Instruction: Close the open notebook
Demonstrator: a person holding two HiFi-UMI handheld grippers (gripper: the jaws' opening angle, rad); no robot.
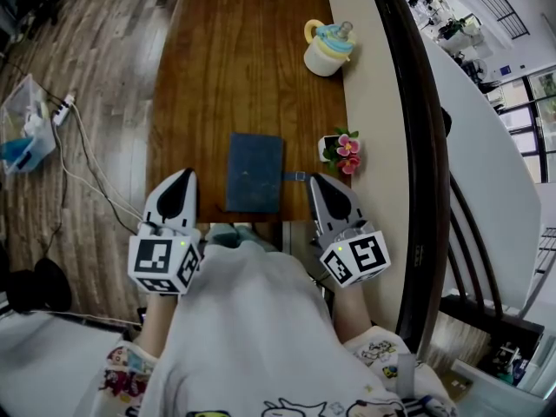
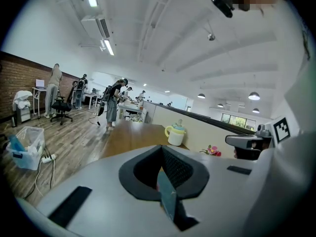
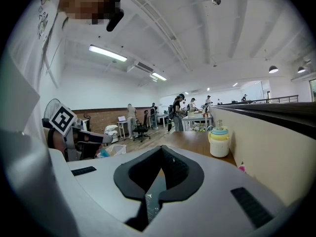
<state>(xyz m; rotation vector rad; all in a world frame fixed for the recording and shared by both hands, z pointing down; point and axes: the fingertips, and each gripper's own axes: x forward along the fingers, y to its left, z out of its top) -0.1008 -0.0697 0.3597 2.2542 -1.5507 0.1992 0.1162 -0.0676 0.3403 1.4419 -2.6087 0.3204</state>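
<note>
Head view, notebook [image 1: 254,172] shut, left gripper [image 1: 184,175], right gripper [image 1: 315,181] both clenched empty (table [image 1: 217,59] edge hidden)

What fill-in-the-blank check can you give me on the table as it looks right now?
1. The blue notebook on the wooden table lies ____.
2. In the head view, the flower pot stands to the ____ of the notebook.
3. The left gripper and the right gripper are empty, and both have their jaws ____.
4. The cup at the far end has a handle coloured ____.
Missing words: closed; right; shut; yellow.
</note>
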